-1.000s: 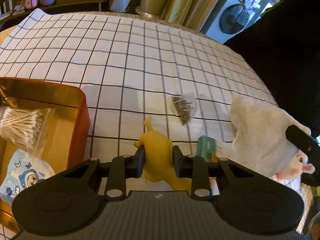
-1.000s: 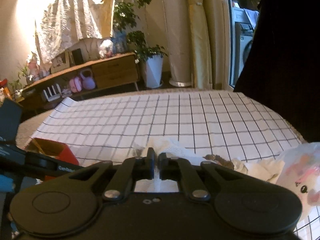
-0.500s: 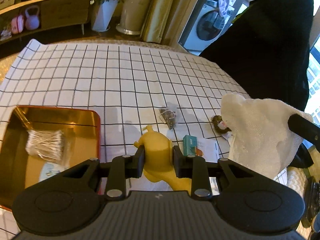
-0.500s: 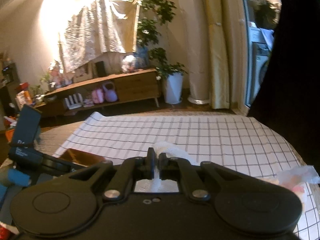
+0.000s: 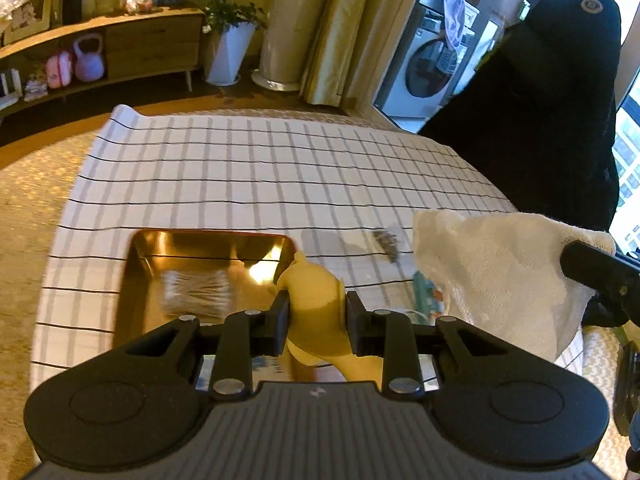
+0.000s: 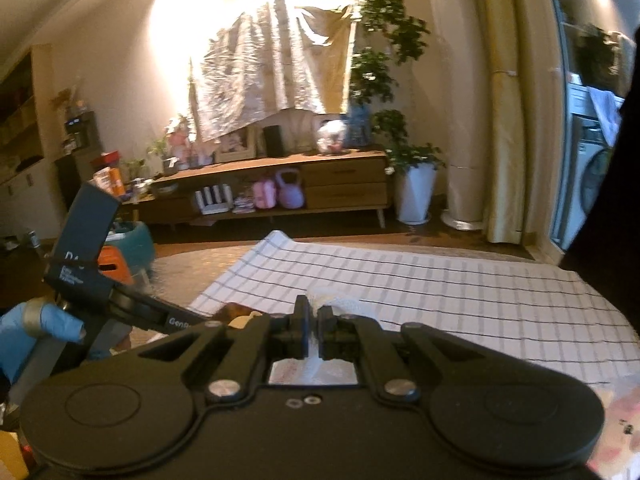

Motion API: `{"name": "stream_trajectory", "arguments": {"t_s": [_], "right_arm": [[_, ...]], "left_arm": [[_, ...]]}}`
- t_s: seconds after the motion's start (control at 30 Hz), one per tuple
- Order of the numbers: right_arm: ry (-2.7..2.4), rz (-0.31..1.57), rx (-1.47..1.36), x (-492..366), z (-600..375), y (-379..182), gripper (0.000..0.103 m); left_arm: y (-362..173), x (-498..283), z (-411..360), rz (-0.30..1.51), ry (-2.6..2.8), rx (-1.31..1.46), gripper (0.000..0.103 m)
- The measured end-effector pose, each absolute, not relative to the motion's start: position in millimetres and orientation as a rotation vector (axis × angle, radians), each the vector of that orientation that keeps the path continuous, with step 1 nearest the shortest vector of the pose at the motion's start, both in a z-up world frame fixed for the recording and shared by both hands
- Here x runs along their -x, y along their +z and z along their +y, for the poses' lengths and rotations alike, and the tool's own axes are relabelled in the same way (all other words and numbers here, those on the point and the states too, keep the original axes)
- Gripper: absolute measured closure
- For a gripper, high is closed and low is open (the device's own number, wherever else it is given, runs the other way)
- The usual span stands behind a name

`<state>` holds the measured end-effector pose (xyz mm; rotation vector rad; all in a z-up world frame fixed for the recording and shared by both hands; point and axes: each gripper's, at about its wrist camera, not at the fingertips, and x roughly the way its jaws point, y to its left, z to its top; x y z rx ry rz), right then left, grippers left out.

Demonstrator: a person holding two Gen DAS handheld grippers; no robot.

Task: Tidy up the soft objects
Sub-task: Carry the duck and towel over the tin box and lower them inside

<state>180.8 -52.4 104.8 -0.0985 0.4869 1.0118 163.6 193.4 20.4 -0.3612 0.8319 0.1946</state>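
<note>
Above the checked desk (image 5: 256, 168), my left tool (image 5: 316, 316) pinches a yellow soft toy (image 5: 316, 304); my right tool (image 6: 314, 330) pinches a white cloth (image 6: 336, 302).

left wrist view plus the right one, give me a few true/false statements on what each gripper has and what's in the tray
1. The left gripper is shut on a yellow soft toy. True.
2. The right gripper stands wide open with nothing in it. False: its jaws are nearly shut, pinching a white cloth.
3. A bag of cotton swabs lies in the gold tray. True.
4. The white cloth lies flat on the checked tablecloth. False: it hangs lifted from the right gripper.
5. The yellow soft toy already lies in the tray. False: it is held between the left gripper's fingers.
</note>
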Motion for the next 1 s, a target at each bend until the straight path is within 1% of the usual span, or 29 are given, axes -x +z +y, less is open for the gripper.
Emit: {"name": "stream_trajectory", "arguments": {"t_s": [0.33,0.63,0.8,1.0], "right_arm": [[1.117,0.512,0.092,-163.0,7.5,103.4,0.1],[1.159,0.553,0.101,-164.6,62.7,88.8,0.1],[1.155,0.587,0.102,-172.9,84.0,70.8,0.1],[1.094,0.684,0.088,-195.4,102.7,38.4,0.1]], "left_arm": [[23.3,-129.8,242.8,0.829,0.276,0.331,0.075],[0.2,-115.8,277.0,0.879,0.312,0.33,0.075],[-14.4,-115.4,282.3,0.901,0.299,0.331,0.075],[-30.0,-122.3,284.1,0.925,0.278,0.33,0.075]]}}
